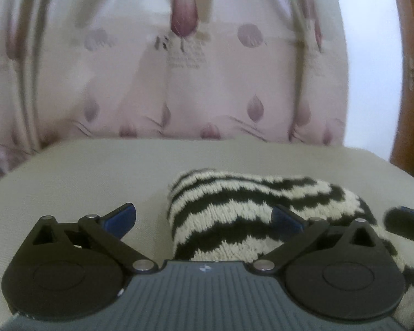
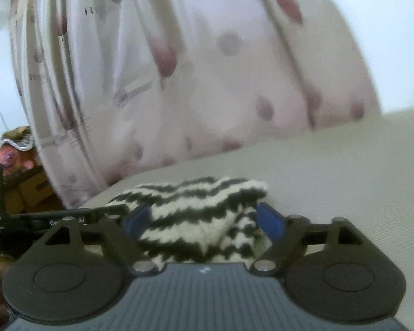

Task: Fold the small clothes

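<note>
A small, fuzzy knitted garment with wavy black and cream stripes (image 1: 234,207) lay folded into a thick bundle on a flat, pale beige woven surface (image 1: 82,182). The left gripper (image 1: 204,219) sat just in front of the garment with its blue-padded fingers (image 1: 124,218) spread wide apart, one on bare surface, the other over the garment's near edge; the right gripper (image 2: 204,218) likewise stood spread, its blue fingers (image 2: 270,220) flanking the garment without pressing it. Behind the garment hung a pale pink curtain with purple bud prints (image 1: 179,69).
</note>
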{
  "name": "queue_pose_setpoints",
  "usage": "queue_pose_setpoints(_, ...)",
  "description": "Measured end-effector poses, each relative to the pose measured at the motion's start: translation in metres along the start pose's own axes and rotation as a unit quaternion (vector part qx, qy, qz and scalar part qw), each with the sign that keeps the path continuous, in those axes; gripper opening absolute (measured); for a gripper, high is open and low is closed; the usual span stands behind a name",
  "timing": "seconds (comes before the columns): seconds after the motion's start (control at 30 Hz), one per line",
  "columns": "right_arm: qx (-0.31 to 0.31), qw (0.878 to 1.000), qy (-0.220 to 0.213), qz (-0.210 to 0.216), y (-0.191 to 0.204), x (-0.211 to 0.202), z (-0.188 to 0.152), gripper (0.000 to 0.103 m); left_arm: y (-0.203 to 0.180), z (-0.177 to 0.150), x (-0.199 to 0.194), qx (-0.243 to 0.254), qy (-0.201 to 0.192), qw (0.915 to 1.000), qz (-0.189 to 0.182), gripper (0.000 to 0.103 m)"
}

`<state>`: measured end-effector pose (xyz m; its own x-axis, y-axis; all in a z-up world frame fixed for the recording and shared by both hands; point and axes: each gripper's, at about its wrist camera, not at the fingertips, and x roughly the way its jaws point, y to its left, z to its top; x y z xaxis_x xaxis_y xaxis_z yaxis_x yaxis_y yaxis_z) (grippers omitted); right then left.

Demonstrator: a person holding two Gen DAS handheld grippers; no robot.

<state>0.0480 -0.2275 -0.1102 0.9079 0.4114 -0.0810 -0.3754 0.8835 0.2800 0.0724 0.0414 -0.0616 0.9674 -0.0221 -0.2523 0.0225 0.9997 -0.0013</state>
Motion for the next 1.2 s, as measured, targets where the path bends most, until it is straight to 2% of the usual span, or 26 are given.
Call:
queue_pose_setpoints(0.07,-0.013,1.000,-0.016,-0.015,0.006,-0.009,0.000,0.088,-0.003,0.002,-0.011,-0.012,-0.023,0.9996,0.011,0.103)
queue_pose_setpoints(0.17,-0.025,0.999,-0.029,-0.020,0.012,-0.019,0.000,0.091,-0.008,0.007,-0.023,-0.018,-0.034,0.9987,0.033,0.103)
queue_pose_setpoints(0.27,-0.030,0.999,-0.033,-0.020,0.016,-0.026,0.000,0.092,-0.009,0.012,-0.036,-0.015,-0.051,0.9985,0.014,0.103)
queue_pose_setpoints(0.37,-0.028,0.999,-0.034,-0.019,0.018,-0.033,-0.002,0.092,-0.015,0.018,-0.044,0.001,-0.043,0.9989,0.019,0.103)
queue_pose_setpoints(0.43,-0.027,0.999,-0.035,-0.016,0.018,-0.038,-0.003,0.092,-0.016,0.018,-0.049,0.008,-0.062,0.9978,0.023,0.103)
queue_pose_setpoints(0.53,-0.029,0.999,-0.034,-0.014,0.020,-0.042,-0.003,0.092,-0.024,0.021,-0.061,0.044,-0.096,0.9940,0.028,0.103)
queue_pose_setpoints(0.67,-0.032,0.999,-0.038,-0.009,0.022,-0.048,-0.003,0.092,-0.032,0.024,-0.077,0.068,-0.123,0.9900,0.011,0.103)
queue_pose_setpoints(0.9,-0.036,0.998,-0.049,-0.009,0.024,-0.060,-0.001,0.092,-0.034,0.035,-0.087,0.031,-0.125,0.9914,-0.023,0.103)
queue_pose_setpoints(1.2,-0.041,0.997,-0.059,-0.015,0.028,-0.068,0.000,0.092,-0.034,0.035,-0.091,0.028,-0.126,0.9914,-0.020,0.103)
